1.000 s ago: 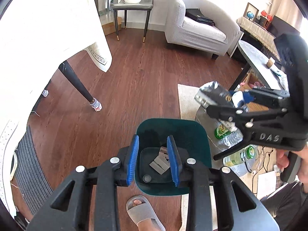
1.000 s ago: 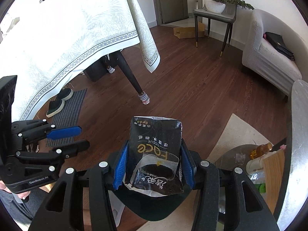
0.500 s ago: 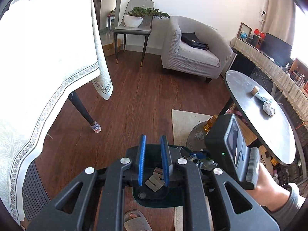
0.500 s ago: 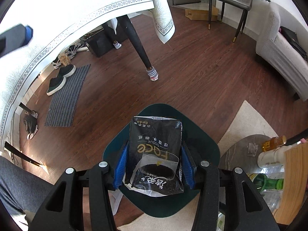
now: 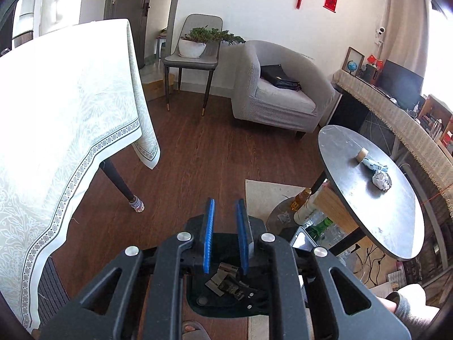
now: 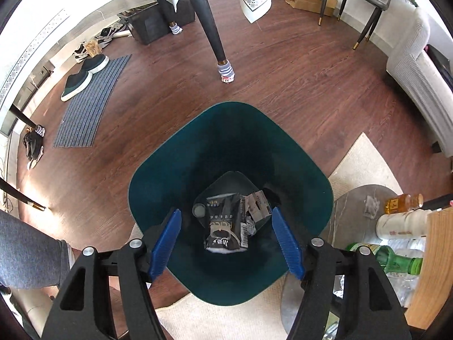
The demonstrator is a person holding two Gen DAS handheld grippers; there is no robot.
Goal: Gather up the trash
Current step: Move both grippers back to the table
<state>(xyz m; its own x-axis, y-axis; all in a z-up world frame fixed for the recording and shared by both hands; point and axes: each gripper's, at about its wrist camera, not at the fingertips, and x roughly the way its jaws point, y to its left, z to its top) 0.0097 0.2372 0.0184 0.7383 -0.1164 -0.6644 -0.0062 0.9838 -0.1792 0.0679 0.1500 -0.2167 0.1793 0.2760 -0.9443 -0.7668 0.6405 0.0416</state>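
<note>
My right tool [image 6: 226, 242] has just been opening and now stands released over the green bin [image 6: 158, 175]; the black tissue pack [image 6: 223, 226] lies loose on the bin floor, apart from both pads, its print too small for me to read. My left tool [image 5: 225, 236] is nearly clenched with nothing between its pads. A crumpled wad [image 5: 380, 180] sits on the round table [image 5: 396, 226].
</note>
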